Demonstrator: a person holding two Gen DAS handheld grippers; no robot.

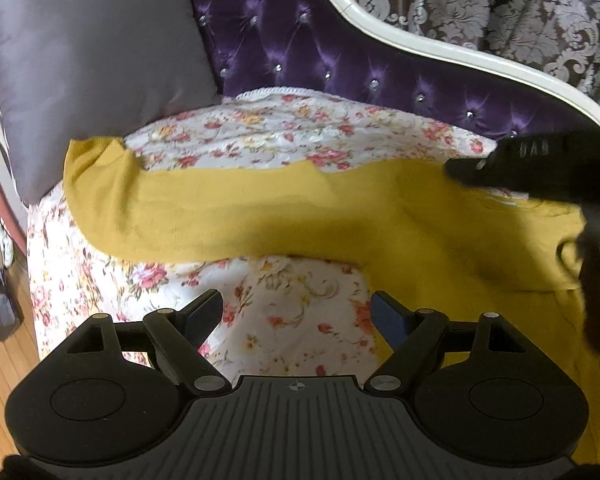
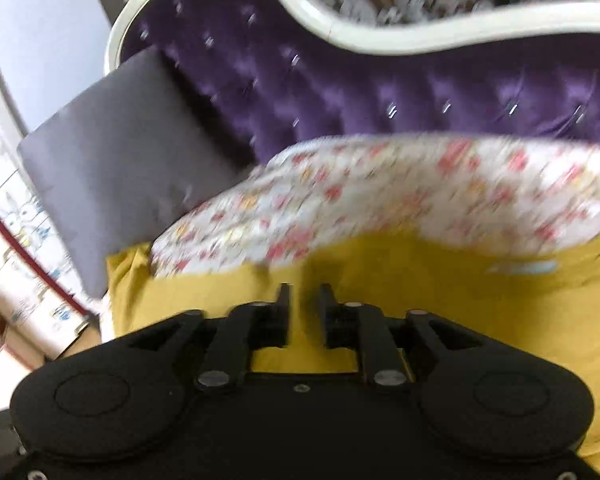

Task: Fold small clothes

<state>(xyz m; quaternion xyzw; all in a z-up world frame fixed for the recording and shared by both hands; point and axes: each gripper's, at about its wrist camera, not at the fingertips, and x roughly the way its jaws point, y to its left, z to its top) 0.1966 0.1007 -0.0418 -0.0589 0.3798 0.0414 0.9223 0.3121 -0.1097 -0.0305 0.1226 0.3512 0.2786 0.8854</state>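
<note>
The purple tufted sofa [image 1: 300, 40] wears a floral cover [image 1: 260, 136], likely as a soft, flat place to fold on. Across it lies the mustard garment [image 1: 260, 208], one long part stretched toward the grey cushion [image 1: 80, 60]. The left tool [image 1: 296, 312] hovers spread wide over bare cover, holding nothing. The right tool [image 2: 305, 296] sits low over the garment, its jaws a little apart with yellow showing between; blur hides whether they pinch it. The garment's right side runs out of view.
</note>
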